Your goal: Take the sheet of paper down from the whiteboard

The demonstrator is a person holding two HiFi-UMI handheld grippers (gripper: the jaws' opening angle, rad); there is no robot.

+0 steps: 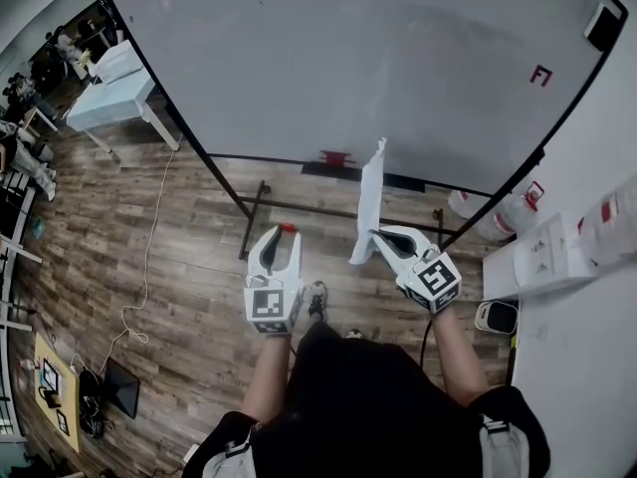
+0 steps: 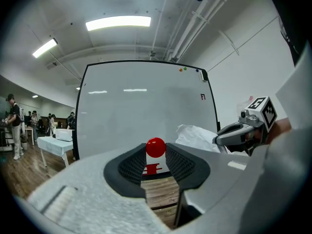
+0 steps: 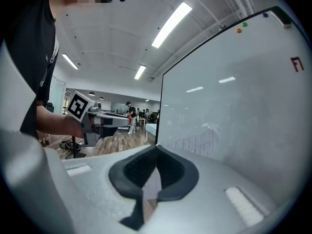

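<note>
Right tongs (image 1: 378, 239) clamped shut on the sheet of paper (image 1: 370, 195). Sheet stands up from their tips, long axis toward the whiteboard (image 1: 348, 58), apparently off it. Left tongs (image 1: 282, 233), alongside, pinch a red magnet (image 1: 288, 227).

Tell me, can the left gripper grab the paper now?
Probably not: the left gripper already holds a red ball, though the sheet, pinched by the right gripper, hangs close by.

Wood-plank floor (image 1: 179, 267) runs underfoot; a cloth-draped table (image 1: 114, 98) stands at ten o'clock; a white wall (image 1: 597, 386) closes off three o'clock; fluorescent strip lights (image 2: 118, 22) glow on the white ceiling (image 2: 97, 48) overhead.
</note>
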